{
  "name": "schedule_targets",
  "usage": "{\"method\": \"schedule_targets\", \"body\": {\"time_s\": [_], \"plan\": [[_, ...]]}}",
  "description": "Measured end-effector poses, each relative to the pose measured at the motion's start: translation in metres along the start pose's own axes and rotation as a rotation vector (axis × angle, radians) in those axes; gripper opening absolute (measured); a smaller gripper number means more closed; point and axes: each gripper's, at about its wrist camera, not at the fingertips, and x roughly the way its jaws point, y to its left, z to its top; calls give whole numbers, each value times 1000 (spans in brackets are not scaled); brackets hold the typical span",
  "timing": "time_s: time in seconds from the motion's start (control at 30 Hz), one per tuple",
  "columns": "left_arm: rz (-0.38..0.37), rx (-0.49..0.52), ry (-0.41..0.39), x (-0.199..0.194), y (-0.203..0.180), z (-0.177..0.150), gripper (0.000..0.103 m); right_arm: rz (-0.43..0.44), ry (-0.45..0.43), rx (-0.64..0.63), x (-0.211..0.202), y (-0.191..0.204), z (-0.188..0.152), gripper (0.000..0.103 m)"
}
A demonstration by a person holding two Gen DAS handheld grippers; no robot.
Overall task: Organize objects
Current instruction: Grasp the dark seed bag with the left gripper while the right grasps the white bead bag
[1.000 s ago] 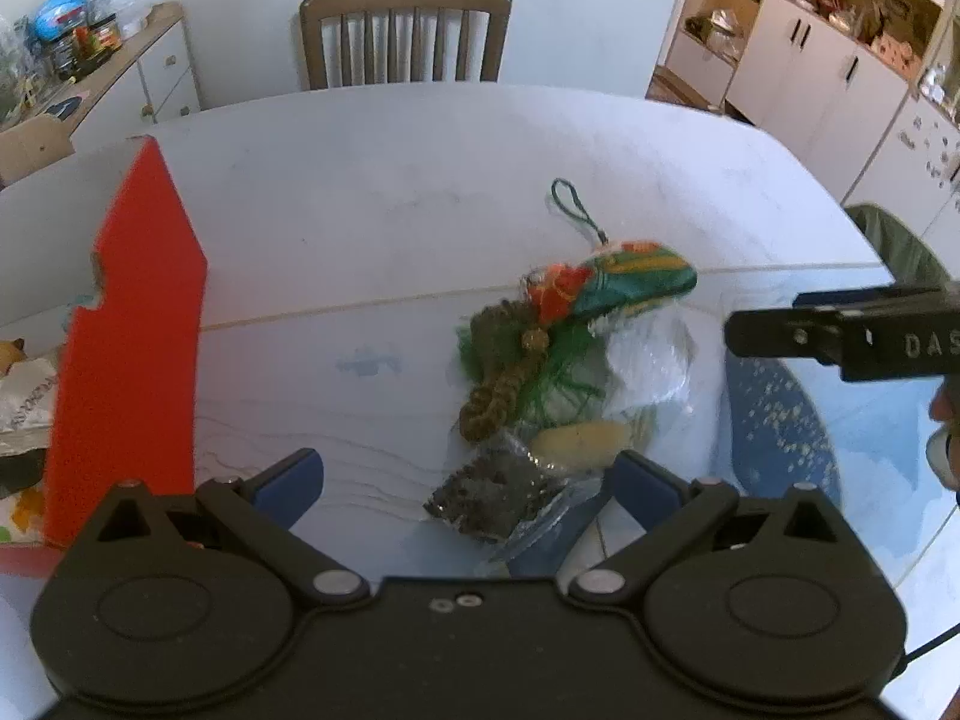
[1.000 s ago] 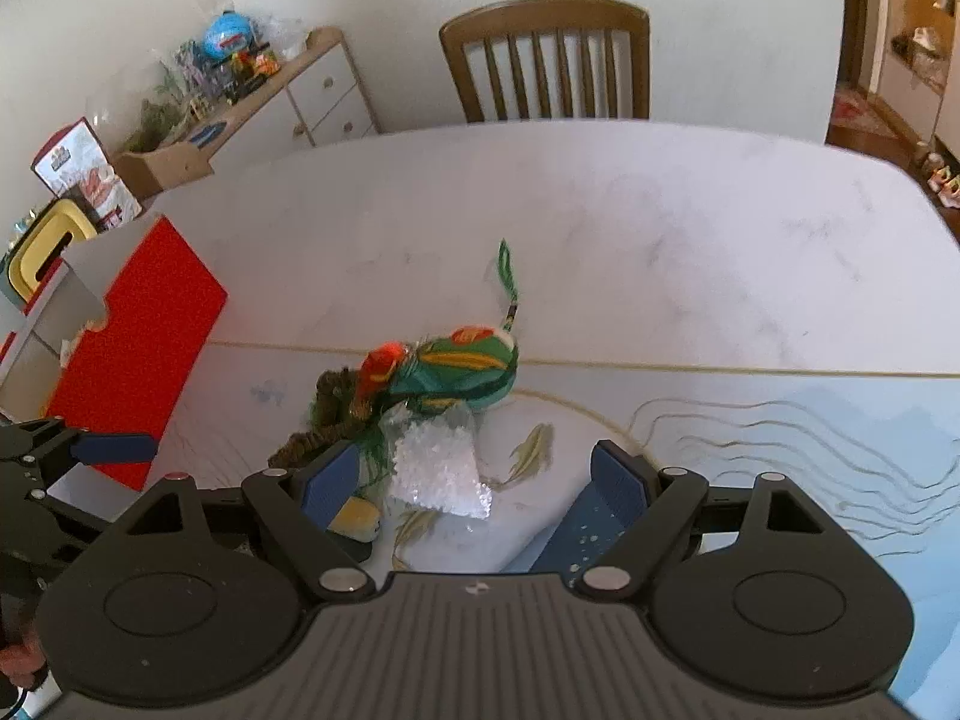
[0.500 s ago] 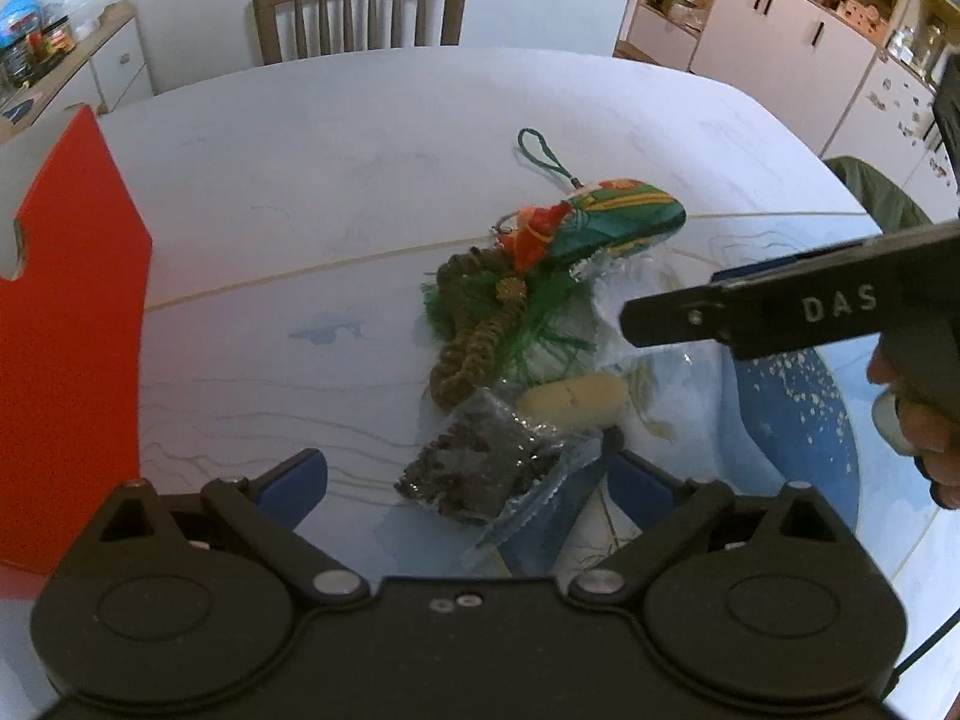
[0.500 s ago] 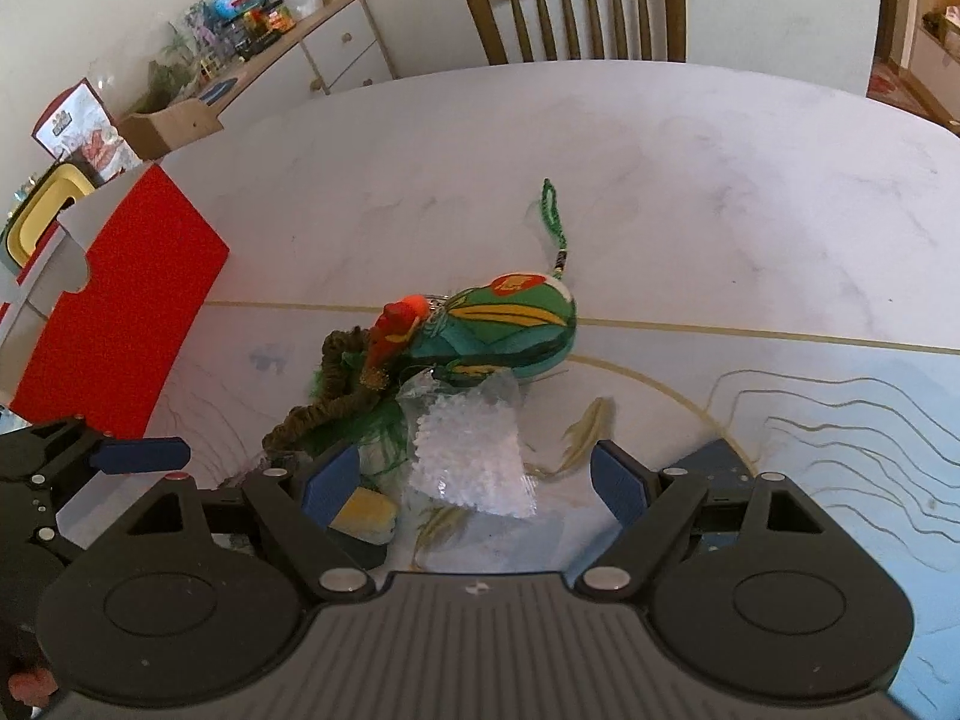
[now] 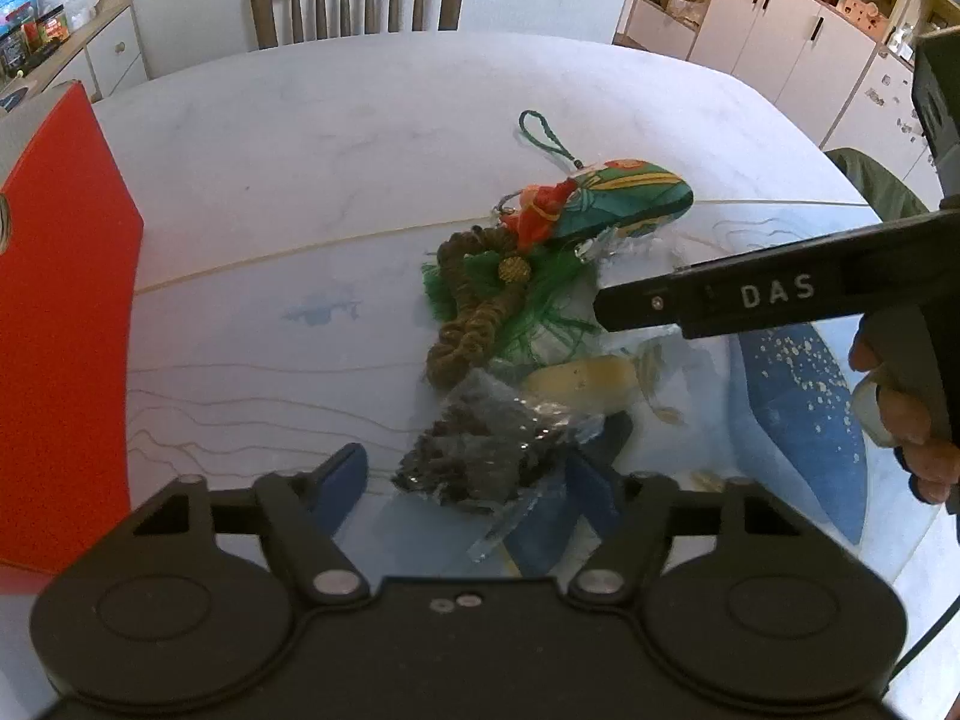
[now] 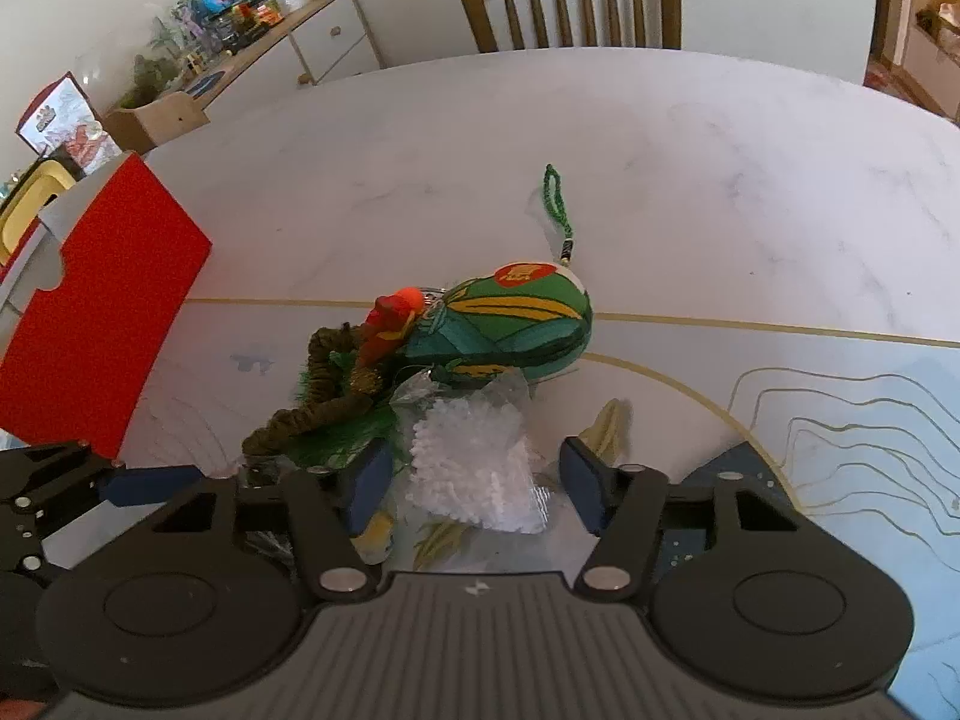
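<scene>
Hovering low over the pile, the left gripper [image 5: 465, 480] has its blue pads spread wide with the clear bag of dark bits [image 5: 480, 450] sitting between them, nothing pinched. The right gripper [image 6: 474, 480] is likewise spread apart, straddling the bag of white pellets [image 6: 474, 468] without squeezing it. Everything is bunched mid-table [image 6: 660, 138]: the green patterned pouch [image 6: 510, 324] with its braided green cord [image 6: 558, 198] pointing toward the chair [image 6: 570, 0], a brown knotted rope with green tassel [image 5: 474, 306] just beside it, and a yellowish lump [image 5: 582, 381] (can't tell what it is) touching the dark bag. A red box [image 6: 102, 336] stands off to the left, apart from the pile.
</scene>
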Motion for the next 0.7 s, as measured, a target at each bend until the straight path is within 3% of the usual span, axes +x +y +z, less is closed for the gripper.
{"method": "schedule_targets", "body": {"time_s": [0.07,0.3,0.47,0.7], "plan": [[-5,1,-2,-1,-1,0,59,2,0,6,0,0,0,49],[-12,-6,-3,-8,1,0,49,2,8,21,-4,2,-4,35],[-21,-16,-3,-13,2,0,40,-7,11,30,-11,5,-9,34],[-26,-19,-16,-24,1,-4,39,27,9,46,-36,4,-24,33]]}}
